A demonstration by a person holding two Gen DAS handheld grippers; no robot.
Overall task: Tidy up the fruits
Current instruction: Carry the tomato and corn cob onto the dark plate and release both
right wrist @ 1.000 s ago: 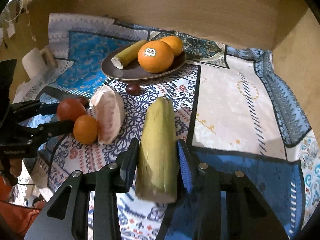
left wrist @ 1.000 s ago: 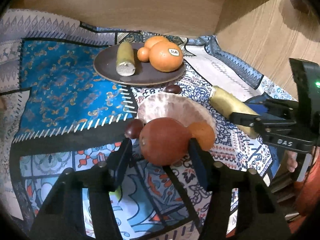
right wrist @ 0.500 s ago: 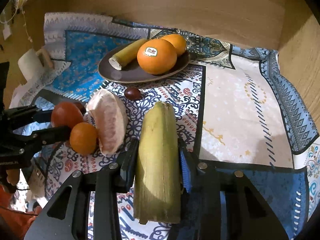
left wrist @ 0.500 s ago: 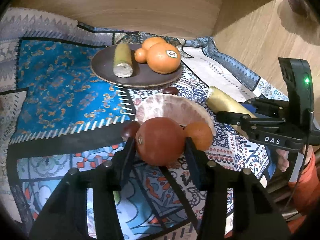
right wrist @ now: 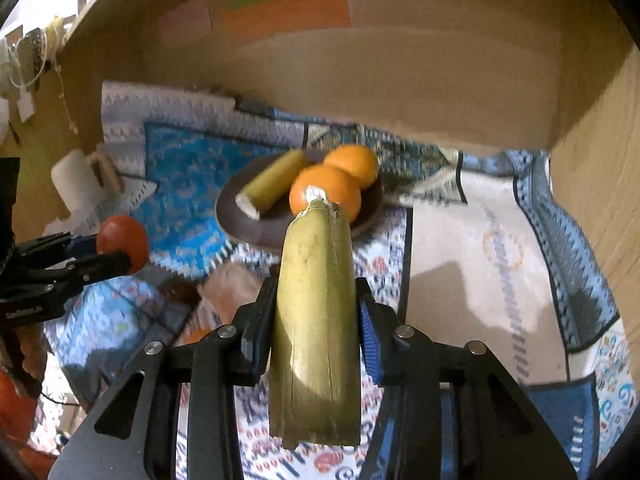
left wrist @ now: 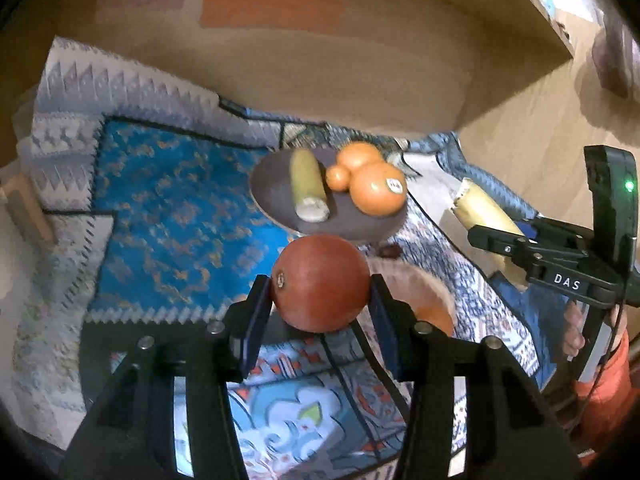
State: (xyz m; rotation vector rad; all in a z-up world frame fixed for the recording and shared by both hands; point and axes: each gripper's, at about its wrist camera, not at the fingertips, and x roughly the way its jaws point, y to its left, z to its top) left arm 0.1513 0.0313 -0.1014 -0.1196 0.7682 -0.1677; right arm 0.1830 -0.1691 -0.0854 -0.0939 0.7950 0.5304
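Left gripper (left wrist: 320,300) clamped on red-orange fruit (left wrist: 320,282), right gripper (right wrist: 316,324) clamped on banana piece (right wrist: 316,320), brown plate (left wrist: 276,196) beyond.

Red-orange round fruit (left wrist: 320,282) — lifted, yellow-green banana piece (right wrist: 316,320) — raised lengthwise

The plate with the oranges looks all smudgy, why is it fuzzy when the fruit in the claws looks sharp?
Right wrist view: the plate and cloth are smeared with blur, while the gripped banana piece stays crisp. Left wrist view: the red fruit is sharp, the cloth behind it softer.
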